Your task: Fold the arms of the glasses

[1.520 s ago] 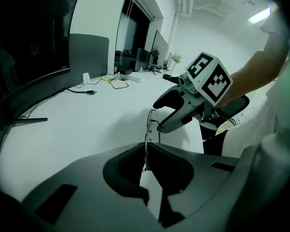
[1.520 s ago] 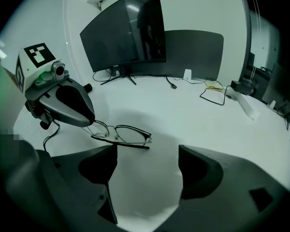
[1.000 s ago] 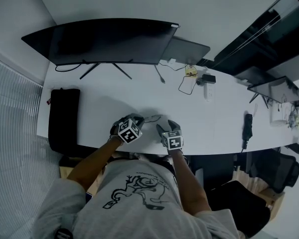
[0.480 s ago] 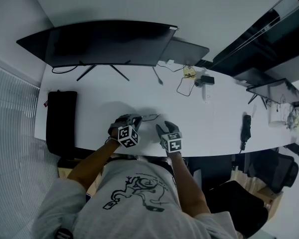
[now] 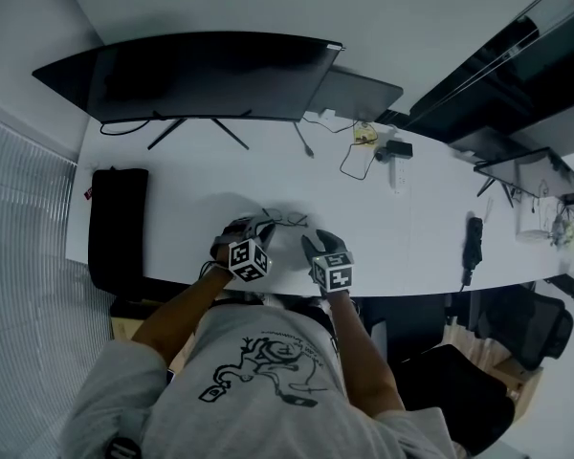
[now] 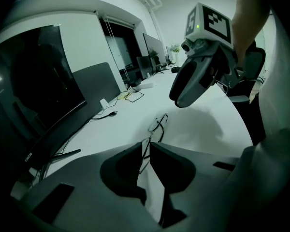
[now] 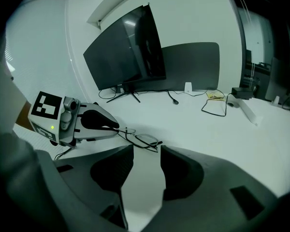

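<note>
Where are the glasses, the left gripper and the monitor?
glasses (image 7: 146, 140), right gripper view, on a lens.
left gripper (image 6: 145, 148), left gripper view, midway between its fingertips.
monitor (image 5: 201, 79), head view, middle of the dark screen.

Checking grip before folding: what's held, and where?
Left gripper pinches the glasses at one end of the wire frame; right gripper, jaws just closing, holds nothing.

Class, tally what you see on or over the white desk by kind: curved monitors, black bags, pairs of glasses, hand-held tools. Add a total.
curved monitor: 1
black bag: 1
glasses: 1
tools: 2, the left tool shut on the glasses, the right tool with jaws that have just been closing, nothing between them
total: 5
</note>
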`<state>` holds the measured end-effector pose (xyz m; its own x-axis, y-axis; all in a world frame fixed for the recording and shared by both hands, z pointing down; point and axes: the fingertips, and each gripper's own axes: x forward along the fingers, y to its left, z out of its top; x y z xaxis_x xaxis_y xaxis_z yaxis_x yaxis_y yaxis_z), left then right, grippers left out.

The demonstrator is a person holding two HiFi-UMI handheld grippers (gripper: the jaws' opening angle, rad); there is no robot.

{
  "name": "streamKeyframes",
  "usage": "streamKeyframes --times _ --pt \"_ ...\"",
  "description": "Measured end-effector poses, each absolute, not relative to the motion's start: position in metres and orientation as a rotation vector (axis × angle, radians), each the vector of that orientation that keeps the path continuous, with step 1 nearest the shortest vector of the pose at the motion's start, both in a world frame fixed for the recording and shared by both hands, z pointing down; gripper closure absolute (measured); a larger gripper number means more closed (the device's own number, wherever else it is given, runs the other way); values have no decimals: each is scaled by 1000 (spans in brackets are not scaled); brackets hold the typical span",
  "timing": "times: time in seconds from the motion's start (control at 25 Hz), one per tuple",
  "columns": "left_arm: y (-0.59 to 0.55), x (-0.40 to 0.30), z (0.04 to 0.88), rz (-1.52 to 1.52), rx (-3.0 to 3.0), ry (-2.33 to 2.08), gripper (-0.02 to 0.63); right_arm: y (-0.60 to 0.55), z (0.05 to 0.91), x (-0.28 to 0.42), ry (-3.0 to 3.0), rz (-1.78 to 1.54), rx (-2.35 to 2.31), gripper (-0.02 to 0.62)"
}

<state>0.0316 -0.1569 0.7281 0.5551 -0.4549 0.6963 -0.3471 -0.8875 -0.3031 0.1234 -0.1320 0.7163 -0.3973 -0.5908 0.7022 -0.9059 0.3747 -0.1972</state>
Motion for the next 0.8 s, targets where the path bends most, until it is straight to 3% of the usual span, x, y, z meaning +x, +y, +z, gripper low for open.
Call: streamKeyframes --times 0.8 --pt "-142 17 586 -713 -3059 1095 577 -124 564 123 -2342 551 1398 520"
